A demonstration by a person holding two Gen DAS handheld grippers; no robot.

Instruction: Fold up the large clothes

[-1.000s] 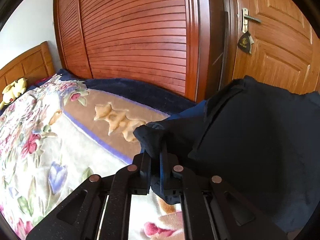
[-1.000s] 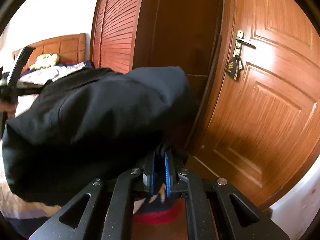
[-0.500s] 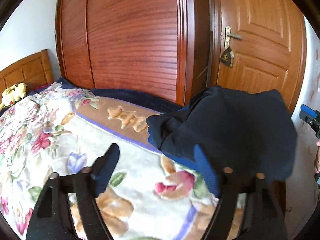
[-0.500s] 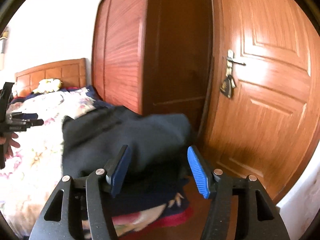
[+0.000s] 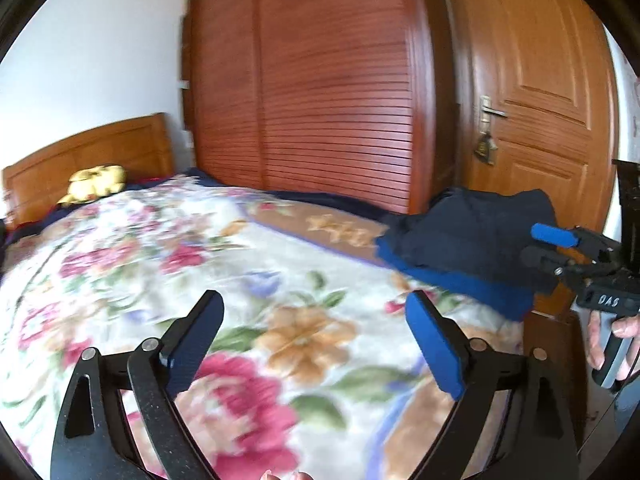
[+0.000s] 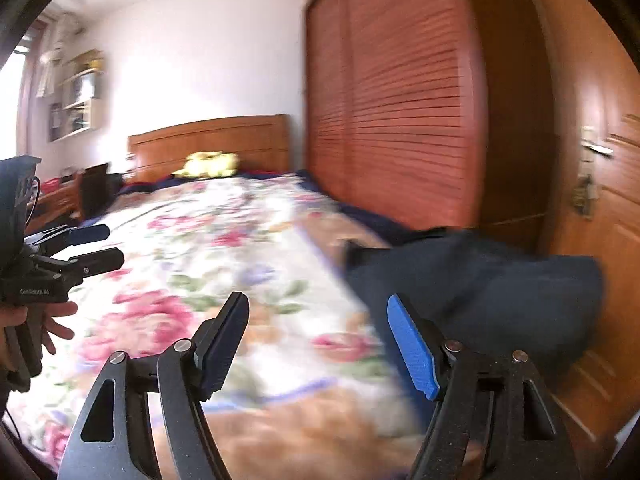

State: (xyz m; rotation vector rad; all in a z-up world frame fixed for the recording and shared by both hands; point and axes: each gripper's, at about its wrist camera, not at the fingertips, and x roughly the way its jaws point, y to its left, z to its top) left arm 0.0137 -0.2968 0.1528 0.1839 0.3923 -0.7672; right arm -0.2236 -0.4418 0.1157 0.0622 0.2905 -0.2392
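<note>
Both grippers have let go of the dark navy garment (image 5: 468,244) since the earlier frames, when each was clamped on a bunch of its cloth, and both have drawn back from it. The garment now lies in a folded heap at the foot corner of the bed (image 5: 248,280), on the side next to the wardrobe (image 5: 332,92), with 1 edge hanging over the bed's end near the door (image 5: 552,92).

The floral blanket covers the rest of the bed, and a yellow soft toy (image 6: 208,165) sits at the headboard end.

The left gripper (image 5: 316,344) has just been opening and its jaws now stand wide, with nothing between them but blanket below; neither pad touches the garment. The right gripper (image 6: 320,348) has likewise just been opening and stands fairly wide, empty, its blue pad near the garment's edge without touching it.

Each view catches the other gripper at its side edge, gripped by a hand (image 5: 616,344) around its handle.
</note>
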